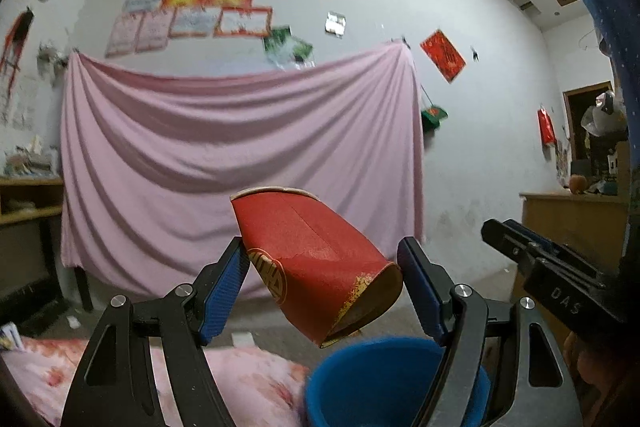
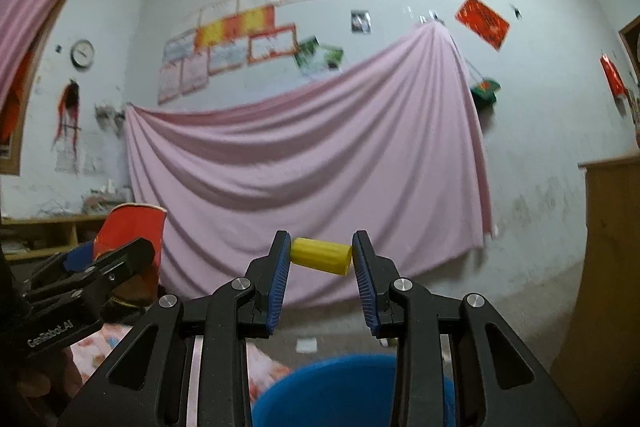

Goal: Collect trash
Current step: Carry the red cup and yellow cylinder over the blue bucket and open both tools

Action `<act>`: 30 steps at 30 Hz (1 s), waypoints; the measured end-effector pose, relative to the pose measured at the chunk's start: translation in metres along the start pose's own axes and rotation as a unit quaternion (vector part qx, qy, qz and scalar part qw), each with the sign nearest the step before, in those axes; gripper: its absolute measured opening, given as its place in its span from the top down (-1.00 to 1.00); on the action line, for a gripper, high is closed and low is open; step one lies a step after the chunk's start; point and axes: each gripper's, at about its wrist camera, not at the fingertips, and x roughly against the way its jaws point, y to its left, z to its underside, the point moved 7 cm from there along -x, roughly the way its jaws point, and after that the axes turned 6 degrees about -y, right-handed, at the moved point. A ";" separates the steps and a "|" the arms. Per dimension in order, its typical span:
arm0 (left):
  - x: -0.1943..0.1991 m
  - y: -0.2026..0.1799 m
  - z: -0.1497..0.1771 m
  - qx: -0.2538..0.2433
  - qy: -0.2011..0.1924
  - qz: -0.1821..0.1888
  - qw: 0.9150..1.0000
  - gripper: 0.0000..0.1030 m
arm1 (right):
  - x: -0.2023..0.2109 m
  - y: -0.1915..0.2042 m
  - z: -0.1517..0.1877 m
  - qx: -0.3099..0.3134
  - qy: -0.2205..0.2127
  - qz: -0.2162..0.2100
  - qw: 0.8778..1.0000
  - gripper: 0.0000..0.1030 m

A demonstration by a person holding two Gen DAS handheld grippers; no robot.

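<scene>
Left gripper [image 1: 322, 281], lower centre of the left wrist view: its 2 fingers are spread wide, a crushed red paper cup [image 1: 316, 263] tilted between them above the blue bin [image 1: 384, 383] at the bottom edge, contact uncertain. Right gripper [image 2: 322, 257], centre of the right wrist view: fingers parted around a yellow ribbed cylinder [image 2: 321, 255], firm grip not confirmable, blue bin rim [image 2: 340, 379] below.

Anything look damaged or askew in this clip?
Yes. The red paper cup between the left claw's fingers is squashed out of round, tilted sideways, its rim scuffed. The yellow cap in the right claw looks intact above the blue bin.
</scene>
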 end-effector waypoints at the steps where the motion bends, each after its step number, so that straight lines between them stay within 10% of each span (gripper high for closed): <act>1: -0.005 0.000 0.005 0.005 0.013 0.004 1.000 -0.37 | -0.003 -0.004 0.006 -0.002 0.014 0.005 1.000 0.42; 15: -0.068 -0.009 0.069 0.082 0.217 0.039 0.972 -0.36 | -0.030 -0.045 0.079 -0.061 0.204 0.041 0.976 0.42; 30: -0.070 -0.015 0.089 0.102 0.277 0.060 0.953 -0.38 | -0.033 -0.050 0.102 -0.073 0.277 0.041 0.957 0.42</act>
